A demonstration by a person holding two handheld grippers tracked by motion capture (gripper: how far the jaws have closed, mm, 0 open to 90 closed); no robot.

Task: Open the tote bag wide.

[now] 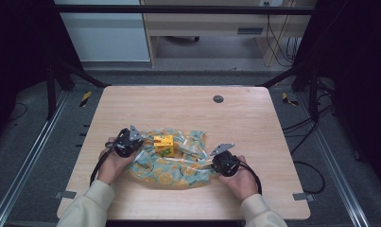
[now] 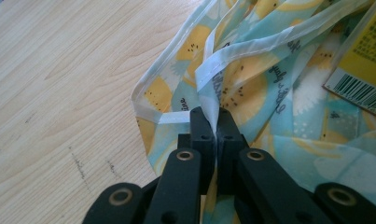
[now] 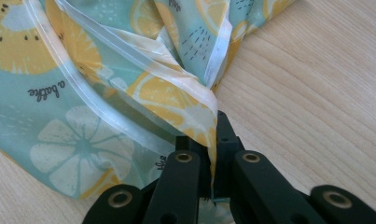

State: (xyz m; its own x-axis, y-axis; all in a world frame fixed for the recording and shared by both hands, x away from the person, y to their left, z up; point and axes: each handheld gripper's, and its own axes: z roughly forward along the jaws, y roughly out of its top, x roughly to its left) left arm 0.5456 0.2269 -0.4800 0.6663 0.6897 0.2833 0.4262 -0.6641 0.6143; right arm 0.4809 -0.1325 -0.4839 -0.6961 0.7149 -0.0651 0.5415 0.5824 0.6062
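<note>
Cloth with a lemon and kiwi print lies crumpled at the lower centre of the high view, on the pale wooden table, with a small yellow carton resting on its upper left part. We see the left gripper at the cloth's left edge and the right gripper at its right edge, each held in a hand that enters from the bottom of the frame. In the left gripper view the black jaws are pressed together on a gathered fold of the hemmed border, at the lower centre of the picture; in the right gripper view the jaws likewise pinch a bunched corner where the white hem folds over. We judge the step in hand to be a gathering of the cloth around the carton. To do it well, we keep both pinches on the hem, where the doubled layers give firmer purchase, and raise the two sides evenly so that the carton neither tips nor slides. The fabric looks thin, smooth and slightly sheer, and it creases into soft ridges. The carton is stiff and box-shaped, with a barcode at the right of the left gripper view. The tabletop shows fine straight grain.
</note>
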